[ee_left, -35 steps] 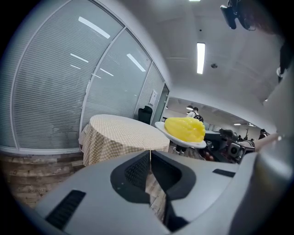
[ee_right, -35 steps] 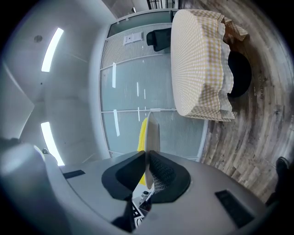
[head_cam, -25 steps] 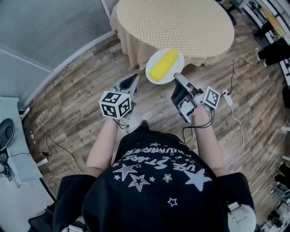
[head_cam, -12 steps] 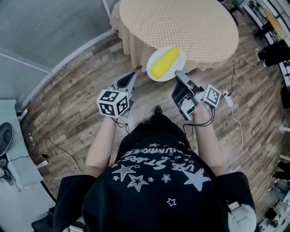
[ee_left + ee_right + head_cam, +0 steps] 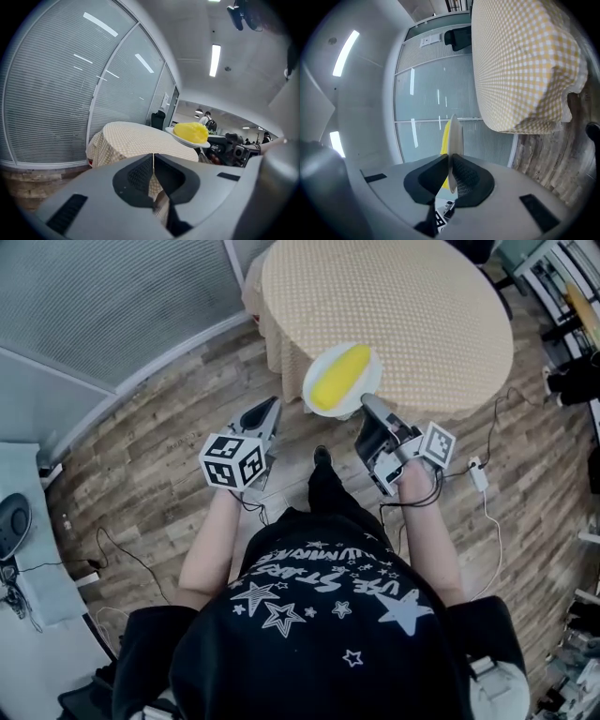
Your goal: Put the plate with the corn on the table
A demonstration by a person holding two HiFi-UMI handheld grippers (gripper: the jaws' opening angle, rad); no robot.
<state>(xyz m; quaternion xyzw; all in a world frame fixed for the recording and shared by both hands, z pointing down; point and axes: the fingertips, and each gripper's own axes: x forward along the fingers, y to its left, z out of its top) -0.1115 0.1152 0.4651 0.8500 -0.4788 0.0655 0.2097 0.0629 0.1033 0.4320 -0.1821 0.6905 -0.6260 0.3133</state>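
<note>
A white plate (image 5: 360, 397) carrying a yellow corn cob (image 5: 339, 376) hangs in the air over the near edge of the round table (image 5: 412, 306). My right gripper (image 5: 365, 404) is shut on the plate's near rim; in the right gripper view the plate (image 5: 454, 140) stands edge-on between the jaws with the corn (image 5: 446, 136) on its left side. My left gripper (image 5: 272, 403) is lower left of the plate, shut and holding nothing. From the left gripper view the plate (image 5: 182, 138) and corn (image 5: 191, 132) float right of the table (image 5: 136, 140).
The table wears a beige checked cloth (image 5: 520, 61) that hangs down its sides. Wood-plank floor (image 5: 159, 456) lies below, with loose cables (image 5: 487, 474) at the right. A glass wall with blinds (image 5: 103, 296) runs along the left, and a grey desk (image 5: 28, 549) stands at the far left.
The person has stepped closer to the table. The plate with the corn has moved from in front of the table to over its near edge, still held by the right gripper.
</note>
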